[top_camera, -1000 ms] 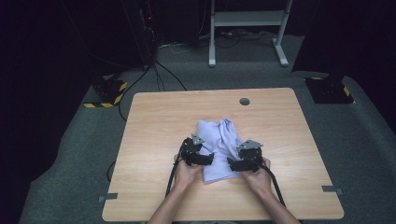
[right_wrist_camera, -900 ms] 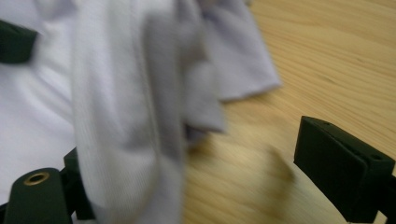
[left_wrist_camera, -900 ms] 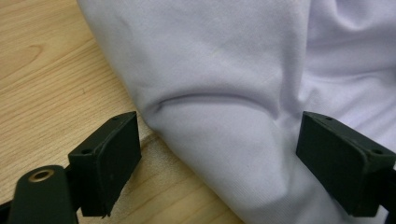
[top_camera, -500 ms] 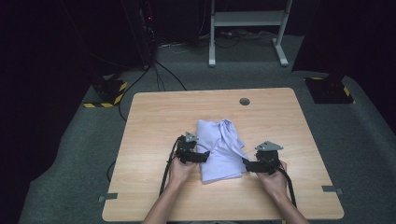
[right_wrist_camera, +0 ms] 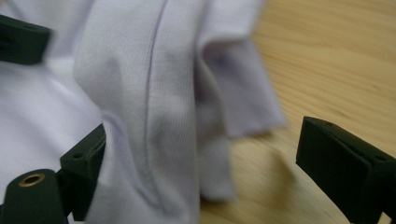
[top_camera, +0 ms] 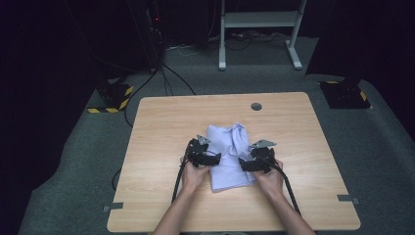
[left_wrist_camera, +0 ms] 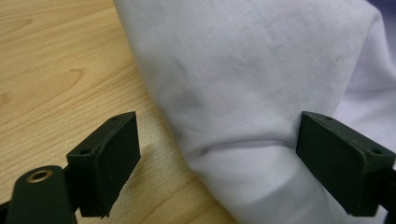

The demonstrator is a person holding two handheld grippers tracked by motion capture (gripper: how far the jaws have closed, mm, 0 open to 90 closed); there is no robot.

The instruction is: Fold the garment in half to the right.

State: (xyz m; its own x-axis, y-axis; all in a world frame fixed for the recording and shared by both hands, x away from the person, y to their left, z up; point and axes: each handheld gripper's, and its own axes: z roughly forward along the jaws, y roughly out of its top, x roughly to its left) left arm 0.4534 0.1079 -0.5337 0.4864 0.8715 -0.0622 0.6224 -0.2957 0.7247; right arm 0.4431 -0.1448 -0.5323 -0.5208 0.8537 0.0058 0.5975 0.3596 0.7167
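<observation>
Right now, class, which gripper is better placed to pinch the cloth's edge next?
Probably the left gripper: its open jaws straddle a folded edge of the cloth. The right gripper is open too, with cloth only against one jaw.

Dim room: grey carpet floor, wooden table, white metal stand behind, yellow-black striped blocks, trailing cables.

The high view looks forward and down over the whole light wooden table from the person's edge; both gripper views sit close above it (nearly touching), sharing the pale lilac folded cloth.
</observation>
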